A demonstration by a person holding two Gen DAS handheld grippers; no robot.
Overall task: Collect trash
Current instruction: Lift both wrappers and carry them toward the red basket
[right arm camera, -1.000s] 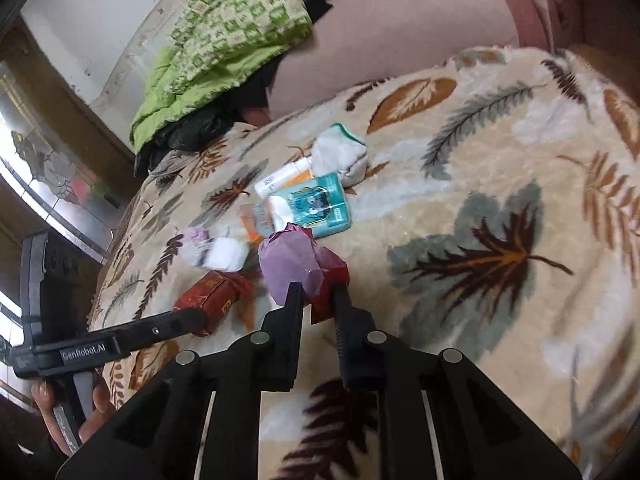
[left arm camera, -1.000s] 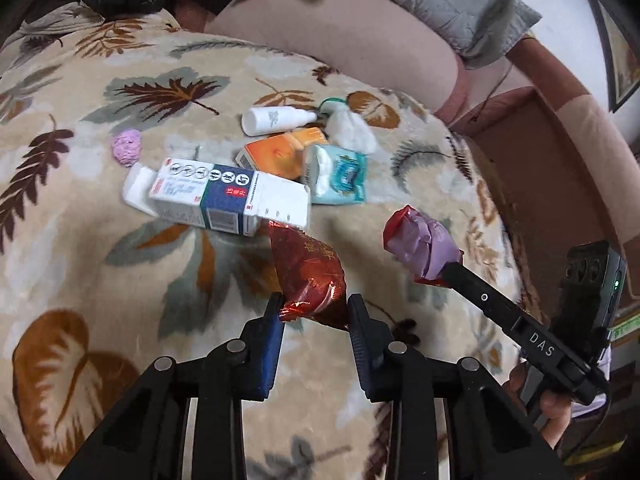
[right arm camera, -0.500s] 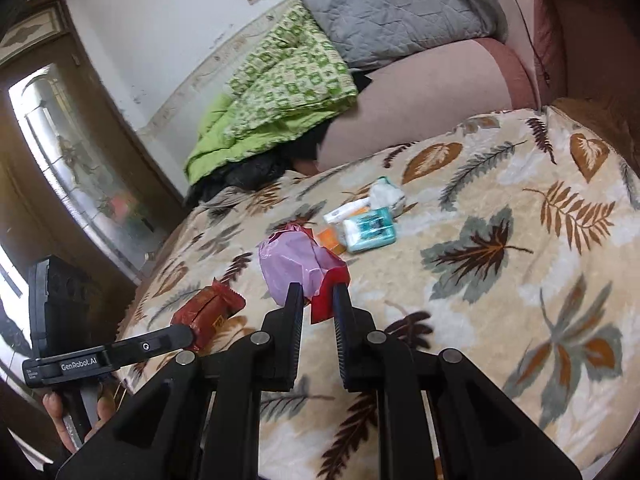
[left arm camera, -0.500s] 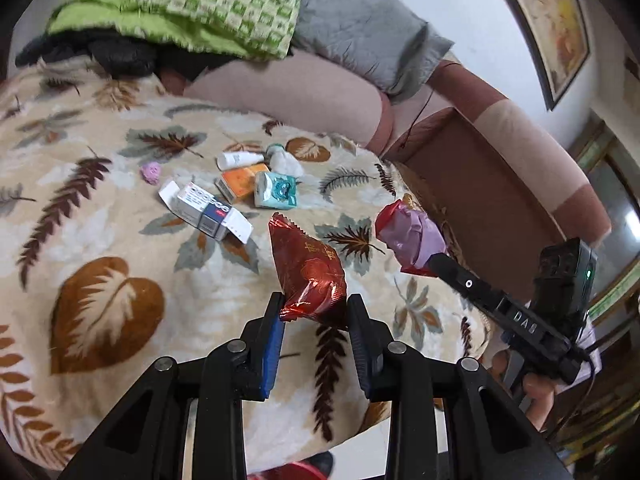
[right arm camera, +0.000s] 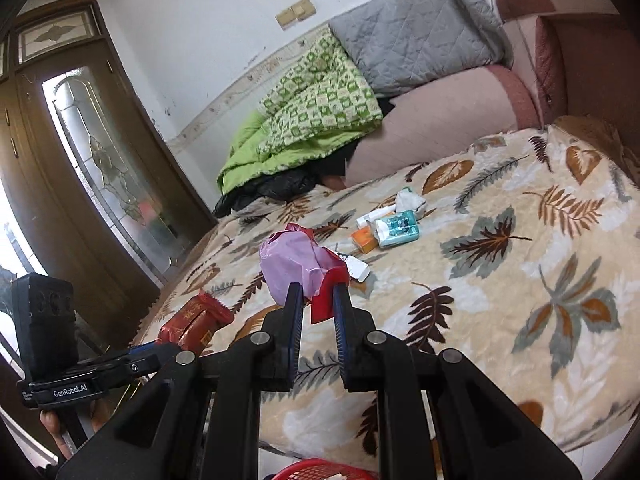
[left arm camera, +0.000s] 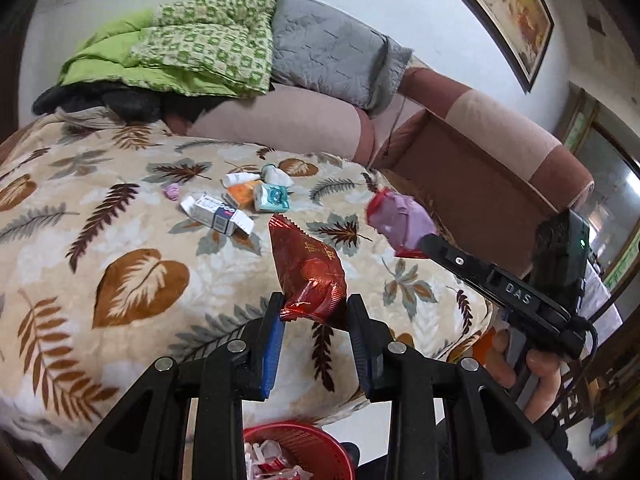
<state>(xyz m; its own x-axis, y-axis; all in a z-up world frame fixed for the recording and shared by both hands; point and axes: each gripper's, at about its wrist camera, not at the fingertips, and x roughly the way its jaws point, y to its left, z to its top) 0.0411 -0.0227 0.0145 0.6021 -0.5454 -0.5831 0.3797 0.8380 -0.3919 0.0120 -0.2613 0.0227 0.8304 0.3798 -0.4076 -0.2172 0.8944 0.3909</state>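
Above the red mesh plastic basket (left arm camera: 298, 454) at six o'clock, left tongs (left arm camera: 314, 312) pinch a glossy red snack wrapper (left arm camera: 308, 272) and right tongs (right arm camera: 316, 298) a crumpled pink-and-red plastic bag (right arm camera: 294, 266); thin-edge grips risk slipping short onto the leaf-patterned bed blanket (left arm camera: 132, 276).

Leaf-print blanket (left arm camera: 132, 280), green quilt (left arm camera: 192, 56), grey pillow (left arm camera: 328, 56), glass-panelled door (right arm camera: 108, 168), framed picture (left arm camera: 508, 4)

Leaf-print blanket (left arm camera: 132, 280) covers bed. Far centre cluster: white carton (left arm camera: 216, 216), pink wad (left arm camera: 173, 191), orange packet (left arm camera: 240, 193), teal tissue pack (left arm camera: 272, 197), white tube (left arm camera: 239, 178), crumpled tissue (left arm camera: 279, 175).
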